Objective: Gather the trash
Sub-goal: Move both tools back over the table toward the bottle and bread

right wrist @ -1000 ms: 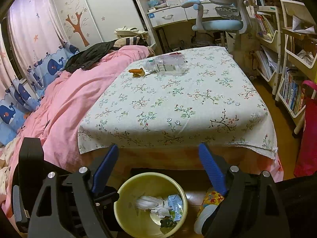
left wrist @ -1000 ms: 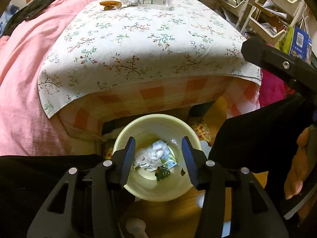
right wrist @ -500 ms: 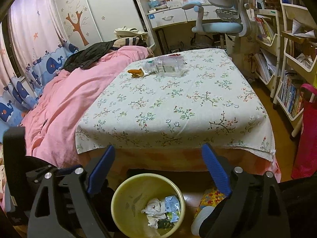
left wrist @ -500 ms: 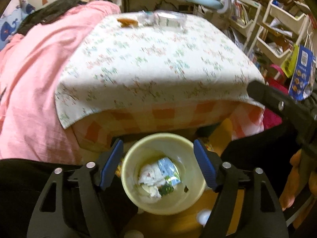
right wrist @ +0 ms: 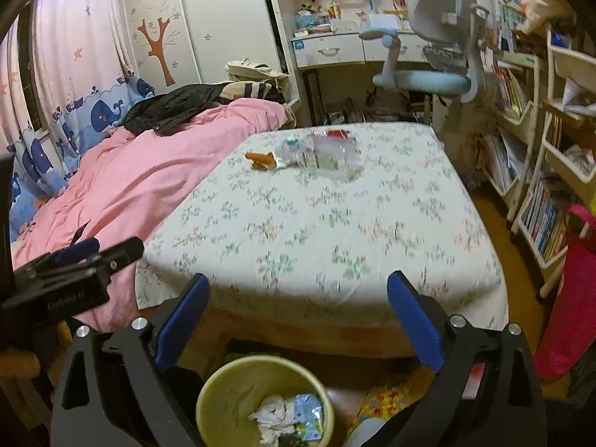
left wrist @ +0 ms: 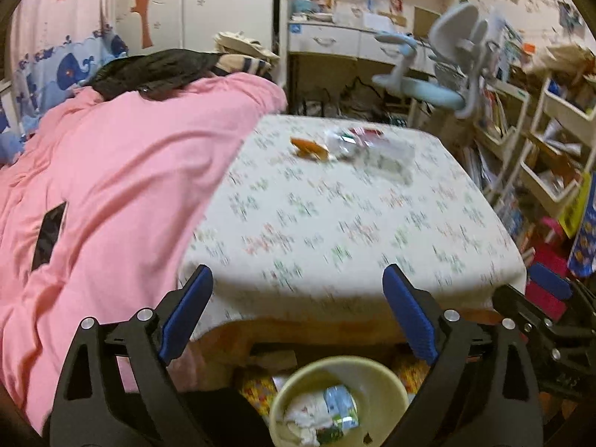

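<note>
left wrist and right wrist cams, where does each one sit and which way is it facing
Left wrist: sits on the left tool, faces forward and down over the floral-cloth table; own blue fingers, jaws opening and empty, plus the right tool at the right edge.
Right wrist: sits on the right tool, same heading; own fingers opening and empty, left tool at the left edge.
Shared: table, plastic bottle, orange wrapper, yellow bin below, pink duvet, desk chair.
</note>
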